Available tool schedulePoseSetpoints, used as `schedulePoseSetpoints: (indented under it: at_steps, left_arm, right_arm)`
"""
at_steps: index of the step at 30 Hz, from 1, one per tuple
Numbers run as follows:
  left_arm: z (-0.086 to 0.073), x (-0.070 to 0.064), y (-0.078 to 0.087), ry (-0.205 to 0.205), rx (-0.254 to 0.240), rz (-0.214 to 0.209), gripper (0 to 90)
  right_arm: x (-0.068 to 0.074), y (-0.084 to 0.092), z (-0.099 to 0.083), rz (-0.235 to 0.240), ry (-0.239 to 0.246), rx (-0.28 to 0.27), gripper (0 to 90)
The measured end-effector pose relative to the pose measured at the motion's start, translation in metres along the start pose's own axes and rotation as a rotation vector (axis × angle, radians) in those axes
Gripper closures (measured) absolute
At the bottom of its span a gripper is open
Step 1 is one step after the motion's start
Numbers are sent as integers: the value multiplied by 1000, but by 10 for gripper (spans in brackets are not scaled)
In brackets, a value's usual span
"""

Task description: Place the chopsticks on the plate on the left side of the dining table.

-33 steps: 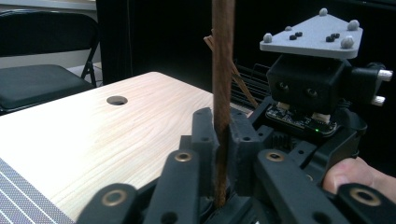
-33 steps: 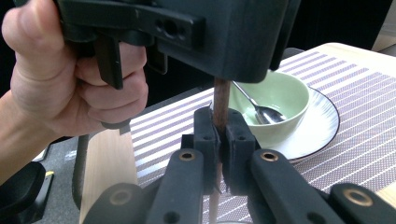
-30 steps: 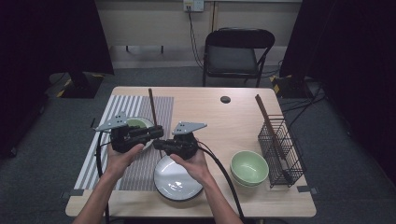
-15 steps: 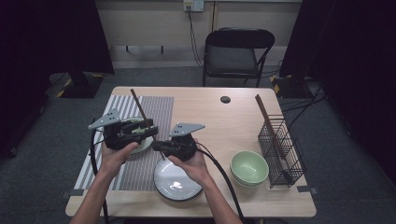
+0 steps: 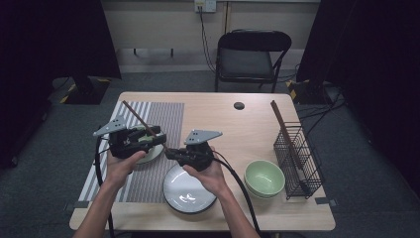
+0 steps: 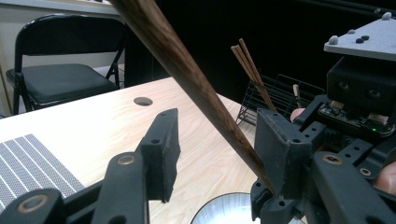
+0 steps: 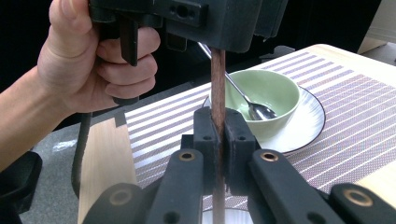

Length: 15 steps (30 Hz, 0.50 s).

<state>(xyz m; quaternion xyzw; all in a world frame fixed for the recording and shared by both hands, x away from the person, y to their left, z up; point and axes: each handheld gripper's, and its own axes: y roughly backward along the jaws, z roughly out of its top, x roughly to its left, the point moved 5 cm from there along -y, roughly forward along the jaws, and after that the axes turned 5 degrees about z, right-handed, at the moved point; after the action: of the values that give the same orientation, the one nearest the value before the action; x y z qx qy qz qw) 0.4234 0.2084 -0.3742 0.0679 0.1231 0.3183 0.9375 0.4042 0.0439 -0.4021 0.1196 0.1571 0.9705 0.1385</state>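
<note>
Dark wooden chopstick (image 7: 217,88), glossy green bowl (image 7: 264,96), pale wood table (image 5: 247,124)

Two green bowls: one (image 5: 264,178) near right on the table, one (image 7: 261,98) on a saucer at left. Two plates: the saucer (image 7: 306,123) and a larger plate (image 5: 188,193) near centre. One spoon (image 7: 243,100), one striped placemat (image 5: 166,119), one wire rack (image 5: 297,158), one chair (image 5: 250,54), two grippers.

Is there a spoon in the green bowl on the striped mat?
Yes, a shiny metal spoon leans inside the pale green bowl, which sits on a white plate.
</note>
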Motion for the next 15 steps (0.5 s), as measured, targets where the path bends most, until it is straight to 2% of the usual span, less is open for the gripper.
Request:
schedulePoseSetpoints:
  at_steps: [10, 15]
  left_arm:
    - [-4, 3, -3, 10, 13, 5, 487]
    - [-3, 3, -2, 13, 13, 3, 452]
  right_arm:
    - [-2, 3, 0, -13, 5, 7, 852]
    - [-1, 4, -1, -9, 5, 5, 852]
